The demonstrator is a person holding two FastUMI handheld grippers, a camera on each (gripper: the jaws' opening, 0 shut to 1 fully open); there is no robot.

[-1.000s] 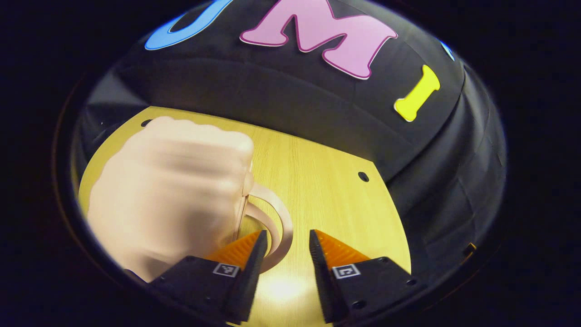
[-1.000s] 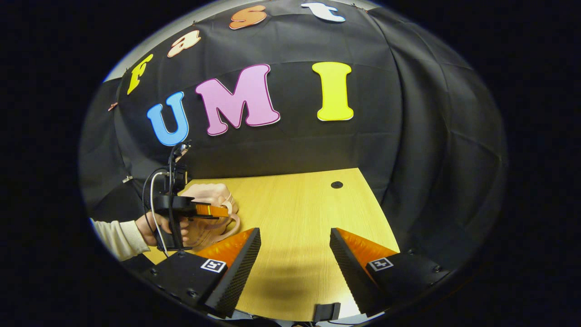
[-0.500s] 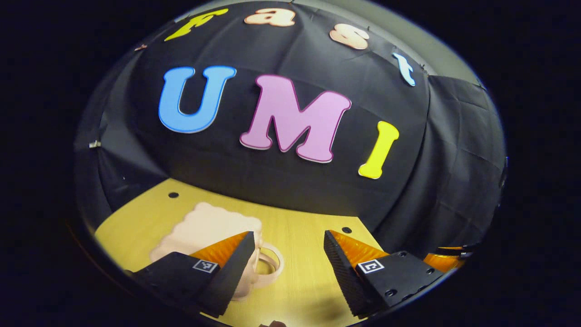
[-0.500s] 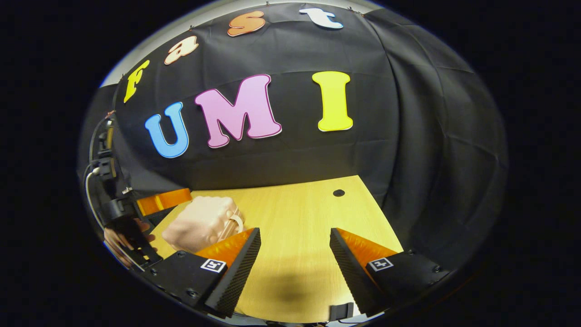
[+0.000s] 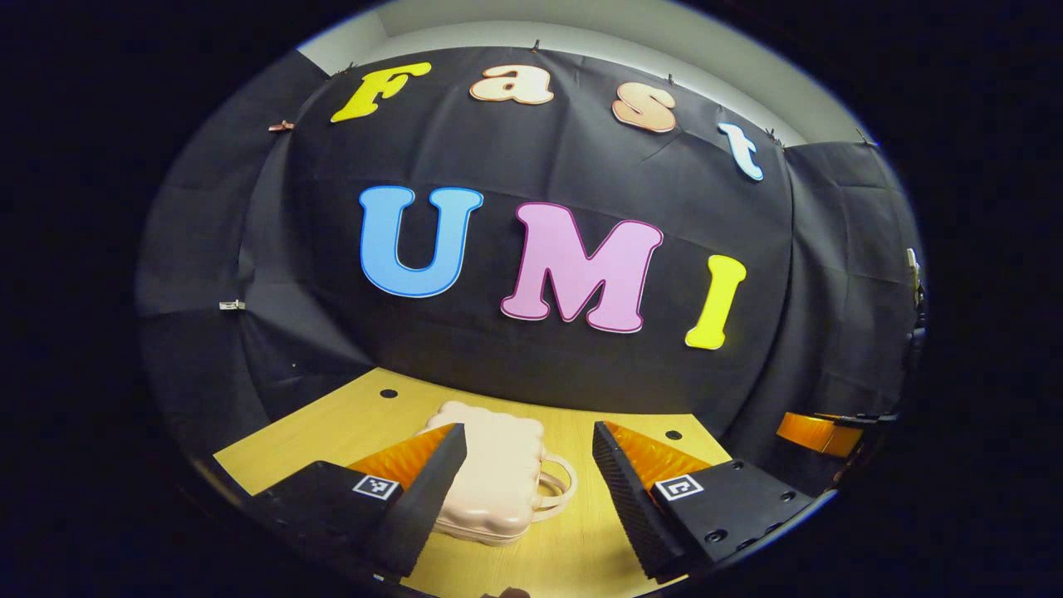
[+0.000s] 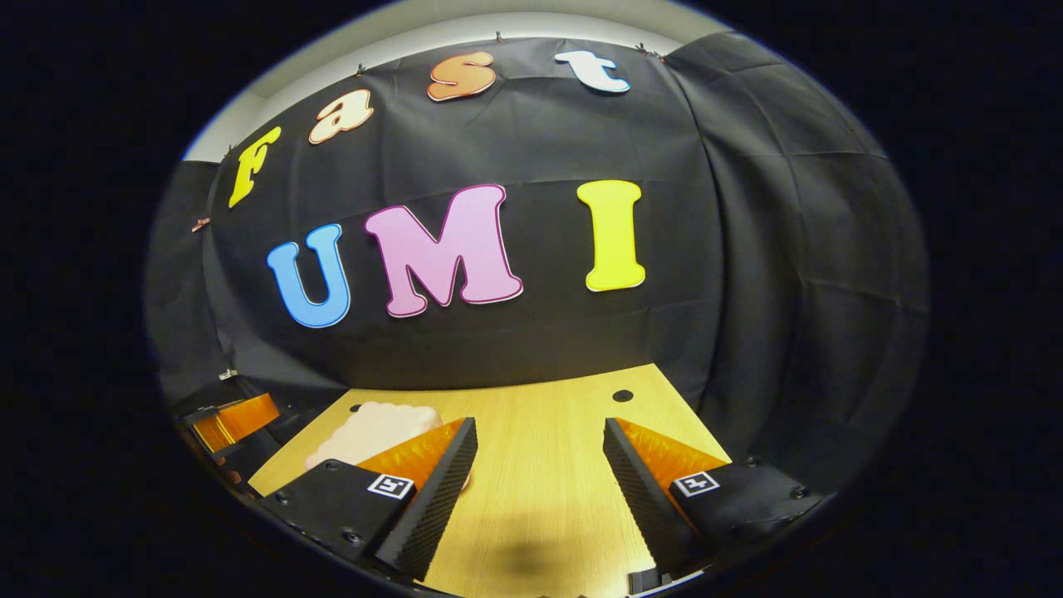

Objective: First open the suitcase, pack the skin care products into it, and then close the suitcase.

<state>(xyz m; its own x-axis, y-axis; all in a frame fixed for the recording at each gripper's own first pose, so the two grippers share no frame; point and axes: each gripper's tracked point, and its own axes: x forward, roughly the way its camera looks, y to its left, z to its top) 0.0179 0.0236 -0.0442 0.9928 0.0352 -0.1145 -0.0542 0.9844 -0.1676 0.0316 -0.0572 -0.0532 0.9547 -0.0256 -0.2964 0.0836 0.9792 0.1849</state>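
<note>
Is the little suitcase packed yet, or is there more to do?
It looks finished or nearly so. Done: the pale suitcase lies shut on the wooden table, and I see no skin care products on the visible tabletop. In hand: nothing; the left gripper and right gripper are both open and off the case. Left: probably nothing, though I cannot see inside the case.

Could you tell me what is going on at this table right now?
A person is working with a hand-held gripper in each hand at a wooden table. A small pale pink suitcase lies flat and closed on it, handle toward the right in the left gripper view. The left hand-held gripper is open and holds nothing, with the suitcase beyond its fingers. The right hand-held gripper is also open, over bare table, the suitcase off to its left.
</note>
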